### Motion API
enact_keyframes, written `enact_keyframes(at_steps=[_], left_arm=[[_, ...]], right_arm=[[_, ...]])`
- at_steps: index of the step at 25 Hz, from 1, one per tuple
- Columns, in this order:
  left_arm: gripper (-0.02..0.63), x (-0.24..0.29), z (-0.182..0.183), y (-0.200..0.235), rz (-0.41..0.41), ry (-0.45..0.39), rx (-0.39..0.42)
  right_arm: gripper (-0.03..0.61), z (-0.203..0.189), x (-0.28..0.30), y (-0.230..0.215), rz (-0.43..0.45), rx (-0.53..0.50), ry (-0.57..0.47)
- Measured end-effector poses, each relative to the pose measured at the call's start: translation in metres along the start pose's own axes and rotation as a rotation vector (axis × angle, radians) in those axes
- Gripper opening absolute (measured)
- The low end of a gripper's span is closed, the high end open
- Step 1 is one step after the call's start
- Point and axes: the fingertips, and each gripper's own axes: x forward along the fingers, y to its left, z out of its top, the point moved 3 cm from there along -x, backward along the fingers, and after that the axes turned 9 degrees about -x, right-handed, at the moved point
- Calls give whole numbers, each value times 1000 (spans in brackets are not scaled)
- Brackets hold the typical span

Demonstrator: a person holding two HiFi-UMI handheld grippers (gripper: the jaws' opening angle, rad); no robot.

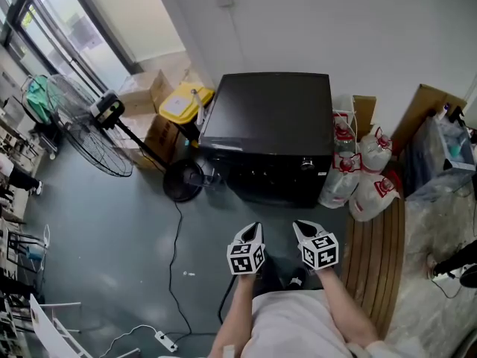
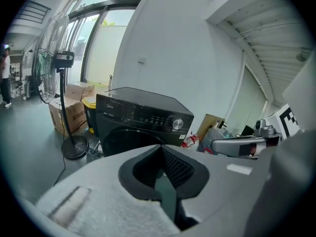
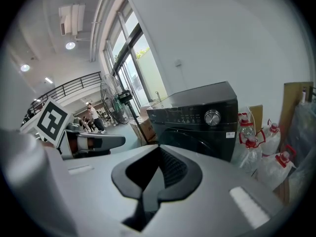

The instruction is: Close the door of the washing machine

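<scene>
**A:** Going left to right, what have we got here?

**B:** Pedestal fan (image 1: 78, 129) on the far left, with cardboard boxes (image 1: 156, 95) behind its pole. Then the black washing machine (image 1: 268, 118) sits against the wall dead ahead, and white bags (image 1: 369, 174) are piled just beside its right side.

**A:** And the tools?

**B:** Left tool (image 1: 256, 228) has its jaws pressed together with nothing in them. Right tool (image 1: 299, 226) is the same, jaws together and empty. Both sit low by the person's body, side by side, aimed at the machine but well apart from it.

**A:** Why keep them shut?

**B:** My guess is a door wants a shove, not a pinch, so closed jaws make a solid nose to push with. Holding both central means either one could go in.

**A:** So where's the door?

**B:** The door (image 2: 123, 139) is on the front, under the control panel. Honestly, it looks flush with the front in both gripper views, and I can't spot it swinging out. It's either shut or only barely ajar, and I can't tell which from back here.
</scene>
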Motion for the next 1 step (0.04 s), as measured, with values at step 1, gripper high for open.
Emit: enact_keyframes(at_steps=[1], left_arm=[[6, 0, 0, 0, -2, 1, 0]], right_arm=[[0, 0, 0, 0, 1, -1, -1]])
